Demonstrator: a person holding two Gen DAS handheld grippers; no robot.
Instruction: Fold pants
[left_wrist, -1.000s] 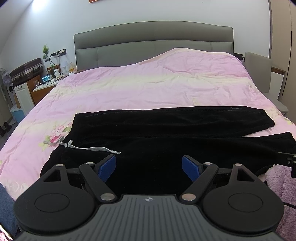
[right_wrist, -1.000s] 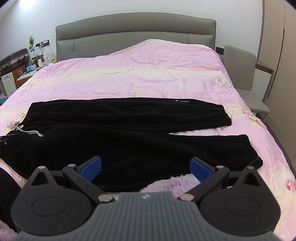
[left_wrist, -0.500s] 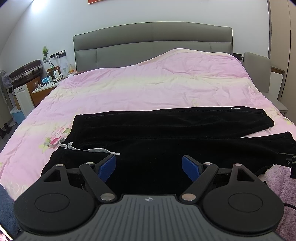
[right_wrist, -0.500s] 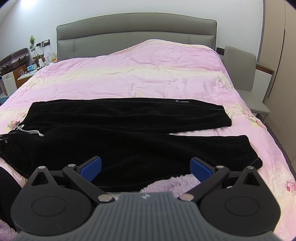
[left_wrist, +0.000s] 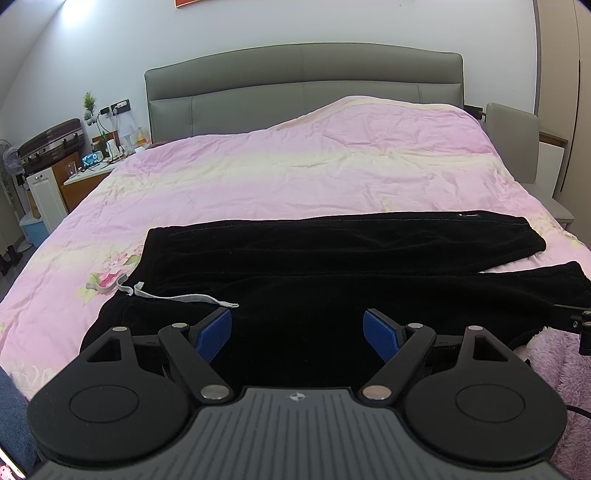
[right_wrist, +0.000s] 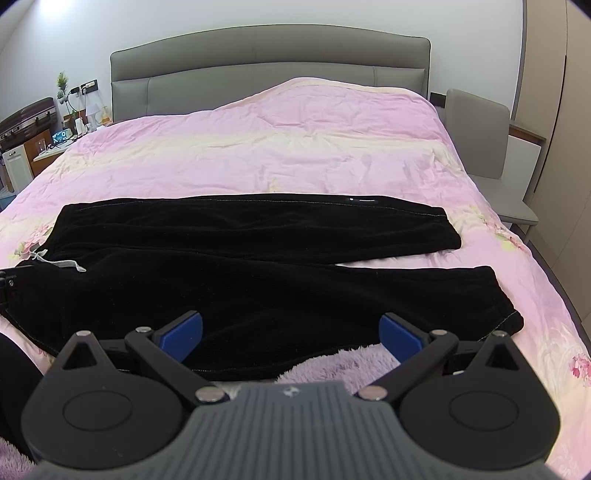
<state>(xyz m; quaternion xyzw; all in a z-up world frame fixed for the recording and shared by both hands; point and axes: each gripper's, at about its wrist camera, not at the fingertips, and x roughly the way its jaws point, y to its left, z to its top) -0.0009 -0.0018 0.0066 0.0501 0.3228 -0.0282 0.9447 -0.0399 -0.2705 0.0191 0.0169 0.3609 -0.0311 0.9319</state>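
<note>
Black pants (left_wrist: 314, 266) lie flat across the pink bedspread, waistband at the left, both legs stretched to the right and slightly apart at the cuffs; they also show in the right wrist view (right_wrist: 258, 266). A grey drawstring (left_wrist: 177, 297) trails from the waistband. My left gripper (left_wrist: 297, 334) is open and empty above the near edge of the pants by the waist. My right gripper (right_wrist: 291, 336) is open and empty above the near leg, close to its lower hem.
The pink bedspread (left_wrist: 314, 177) covers the bed up to a grey headboard (left_wrist: 303, 85). A cluttered nightstand (left_wrist: 92, 166) stands at the left, a grey chair (right_wrist: 484, 147) at the right. A purple fluffy fabric (right_wrist: 343, 363) lies at the near edge.
Both views have shifted only slightly. The pants lie as before and both grippers stay open.
</note>
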